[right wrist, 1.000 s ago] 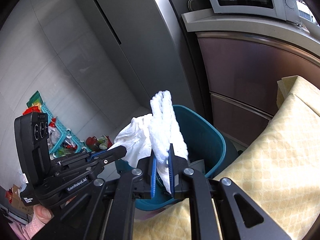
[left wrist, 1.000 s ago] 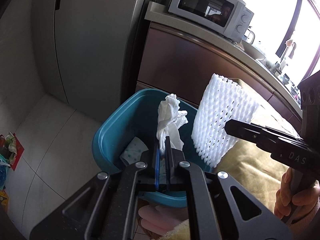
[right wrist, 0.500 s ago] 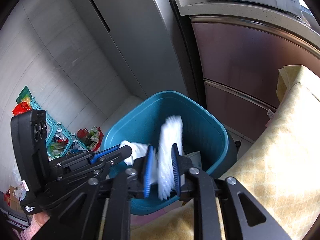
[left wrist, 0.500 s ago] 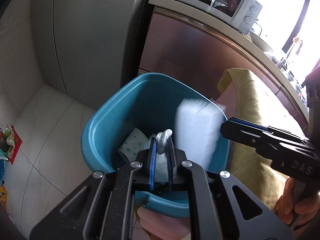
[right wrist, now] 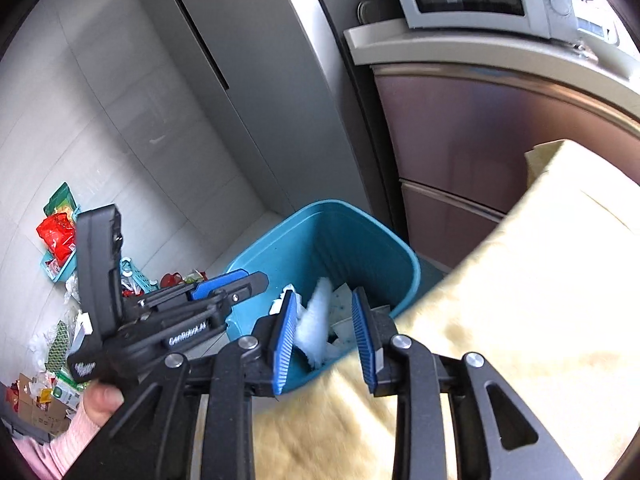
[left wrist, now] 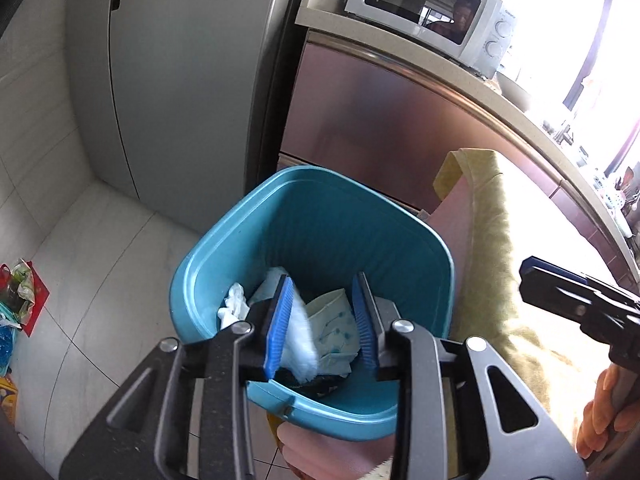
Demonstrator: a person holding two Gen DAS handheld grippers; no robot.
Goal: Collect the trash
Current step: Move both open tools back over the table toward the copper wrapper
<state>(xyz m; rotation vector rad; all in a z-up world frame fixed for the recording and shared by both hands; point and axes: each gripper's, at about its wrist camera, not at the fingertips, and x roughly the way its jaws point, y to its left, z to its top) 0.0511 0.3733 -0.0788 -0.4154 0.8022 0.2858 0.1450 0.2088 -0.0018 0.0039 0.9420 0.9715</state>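
A teal trash bin (left wrist: 240, 232) stands on the floor beside the table; it also shows in the right wrist view (right wrist: 384, 248). My left gripper (left wrist: 322, 322) is open just above the bin's near rim. The crumpled white tissue (left wrist: 234, 306) and the white foam fruit net (left wrist: 298, 340) lie inside the bin with other paper scraps (left wrist: 334, 320). My right gripper (right wrist: 326, 336) is open above the bin's table-side rim, and the foam net (right wrist: 316, 324) shows between its blue pads, inside the bin. The left gripper body (right wrist: 160, 320) is at the left of the right wrist view.
A table with a yellow cloth (right wrist: 520, 280) is right of the bin. A grey fridge (left wrist: 180, 80), brown cabinets (left wrist: 380, 128) and a microwave (left wrist: 432, 16) stand behind. Baskets and loose wrappers (right wrist: 60, 248) lie on the tiled floor at the left.
Both grippers moved down over the bin and opened. The tissue left my left gripper and the foam net left my right gripper; both now lie in the bin.
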